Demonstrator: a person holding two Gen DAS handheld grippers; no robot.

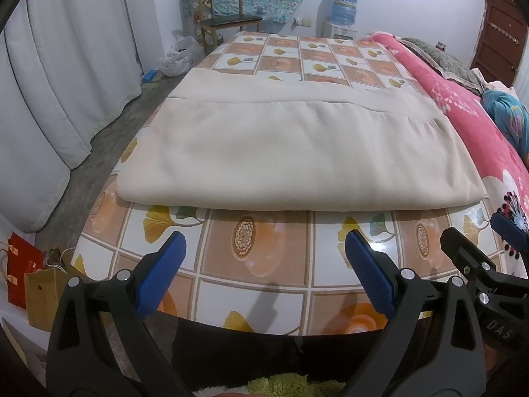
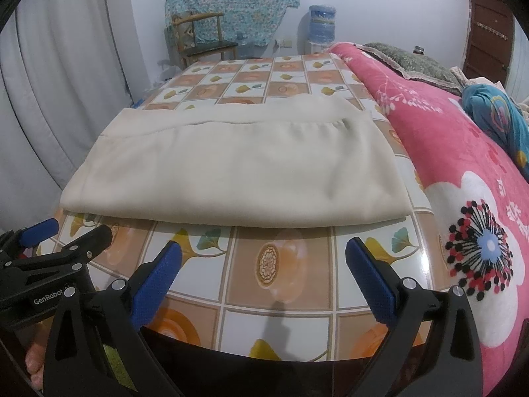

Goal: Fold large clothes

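Observation:
A large beige garment (image 1: 297, 145) (image 2: 238, 172) lies folded flat on the table (image 1: 264, 251) (image 2: 281, 264), which has a tile-and-leaf patterned cover. Its near folded edge runs straight across, and a band shows along its far side. My left gripper (image 1: 264, 264) hovers open over the table's near edge, short of the garment, holding nothing. My right gripper (image 2: 264, 271) is also open and empty, at the same distance from the cloth. Each gripper shows at the edge of the other's view: the right gripper (image 1: 476, 241) and the left gripper (image 2: 76, 231).
A pink flowered blanket (image 2: 446, 152) covers a bed against the table's right side, with a teal cloth (image 2: 496, 115) on it. White curtains (image 1: 66, 82) hang at left. A wooden chair (image 1: 224, 13) and a water dispenser (image 1: 344, 6) stand by the far wall. Paper bags (image 1: 29, 274) sit on the floor.

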